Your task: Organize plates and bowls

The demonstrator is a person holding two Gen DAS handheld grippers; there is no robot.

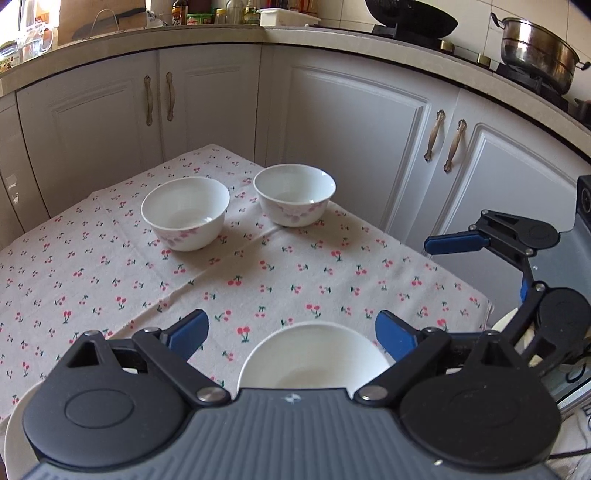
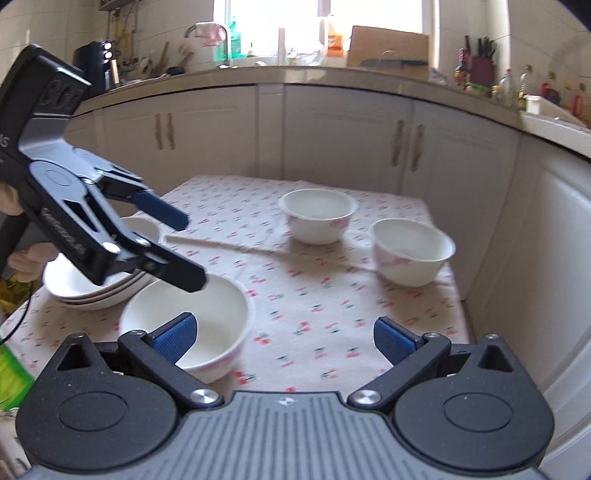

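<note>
Three white bowls with pink flower prints stand on a cherry-print tablecloth (image 1: 110, 266). Two stand at the far side: one on the left (image 1: 185, 212) (image 2: 318, 215), one on the right (image 1: 294, 194) (image 2: 412, 251). The third bowl (image 1: 314, 358) (image 2: 207, 314) is nearest, right under my open, empty left gripper (image 1: 291, 334) (image 2: 190, 251). A stack of white plates (image 2: 96, 288) lies at the table's left, partly hidden by the left gripper. My right gripper (image 2: 284, 339) (image 1: 476, 269) is open and empty, above the table's near right part.
White kitchen cabinets (image 1: 351, 140) surround the table on two sides. The counter holds a steel pot (image 1: 535, 51), a black wok (image 1: 410, 16), bottles and jars (image 1: 207, 13). The table's right edge (image 2: 458, 295) lies close to the cabinets.
</note>
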